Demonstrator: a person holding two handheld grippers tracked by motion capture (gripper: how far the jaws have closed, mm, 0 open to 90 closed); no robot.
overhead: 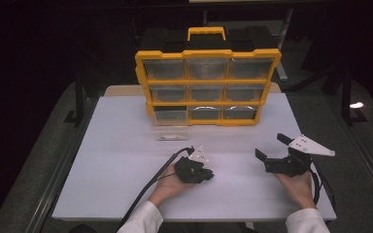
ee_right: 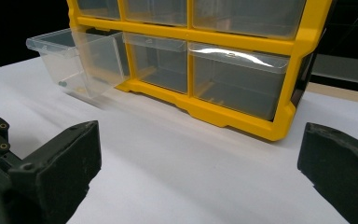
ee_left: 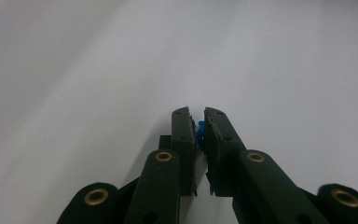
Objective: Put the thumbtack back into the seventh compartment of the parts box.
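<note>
Near the bench's front edge, the left gripper [ee_left: 199, 122] pinches a small blue piece [ee_left: 199, 127], likely headed for the pulled-out drawer [ee_right: 77, 58], while the right gripper [overhead: 272, 148] gapes.

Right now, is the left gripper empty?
No, the left gripper has its fingers pinched on a small blue piece.

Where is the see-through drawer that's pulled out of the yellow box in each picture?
High view: the clear drawer sits mid-frame, pulled out of the yellow organizer's bottom-left slot onto the white table.
Left gripper view: not in it; the left hand-held gripper pinches a small blue piece.
Right gripper view: upper left, beyond the open right hand-held gripper.
Shared landmark: the white table.
</note>
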